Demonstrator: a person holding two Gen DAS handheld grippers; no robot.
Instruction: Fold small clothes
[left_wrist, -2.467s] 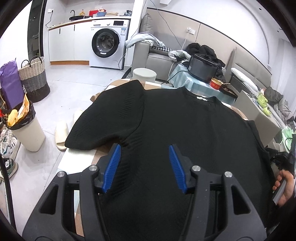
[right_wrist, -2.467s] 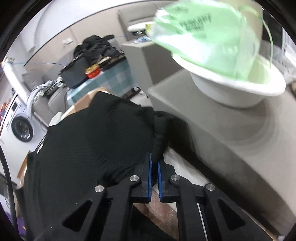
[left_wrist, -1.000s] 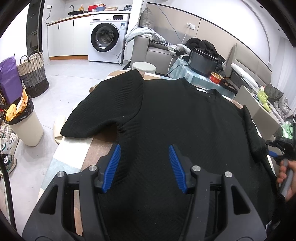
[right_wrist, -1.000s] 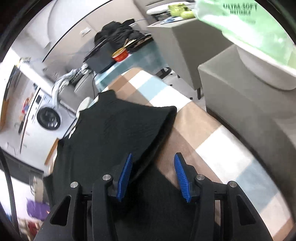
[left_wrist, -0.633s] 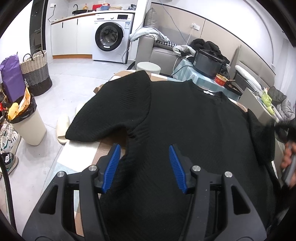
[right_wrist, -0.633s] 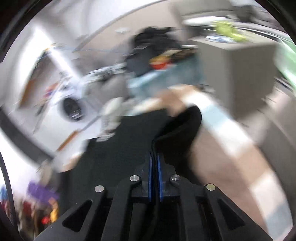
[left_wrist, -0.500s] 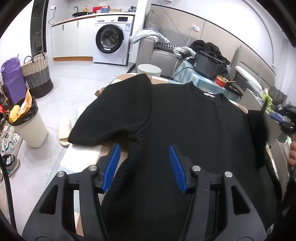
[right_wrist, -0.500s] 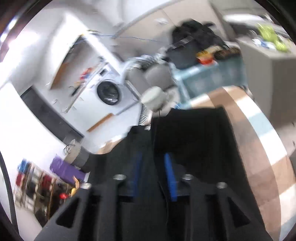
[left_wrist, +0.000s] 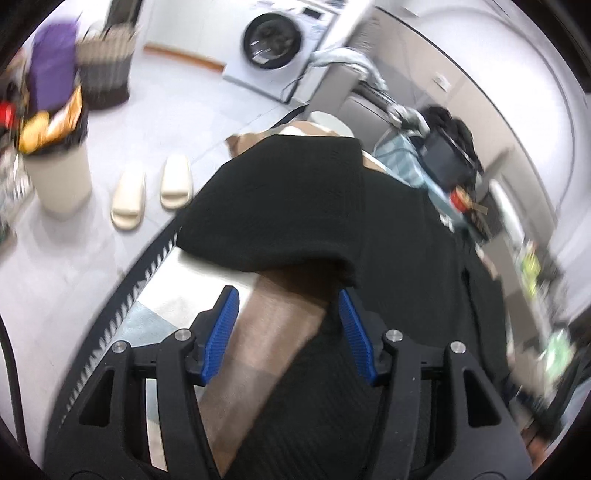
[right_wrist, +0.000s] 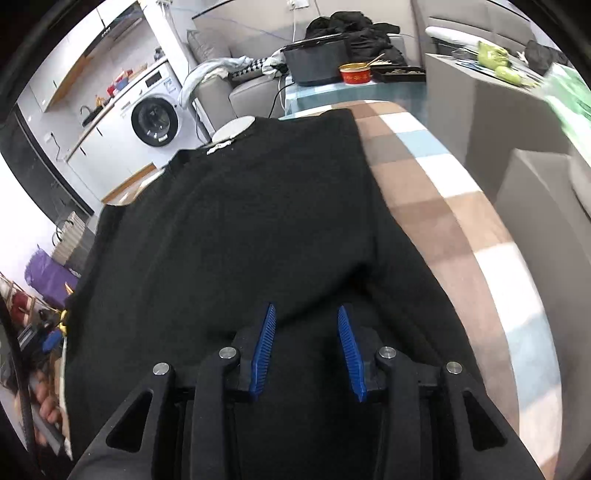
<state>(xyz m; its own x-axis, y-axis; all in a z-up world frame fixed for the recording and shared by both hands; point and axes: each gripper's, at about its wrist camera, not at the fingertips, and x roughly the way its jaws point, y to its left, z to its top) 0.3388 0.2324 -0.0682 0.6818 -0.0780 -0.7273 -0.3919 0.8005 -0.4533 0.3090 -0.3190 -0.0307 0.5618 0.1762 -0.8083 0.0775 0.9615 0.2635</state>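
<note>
The left tool (left_wrist: 288, 325) hangs half open and empty over the table's (left_wrist: 266, 332) left edge, seemingly aimed at the black top's (right_wrist: 240, 221) outspread sleeve (left_wrist: 273, 210); the right tool (right_wrist: 306, 347), jaws apart and empty, hovers above the right sleeve, already folded inward. Motion blurs the far room; the hem is cut off.

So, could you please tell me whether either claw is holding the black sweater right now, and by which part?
Neither holds it. The left claw is open over the table beside the black sweater; the right claw is open above it.
</note>
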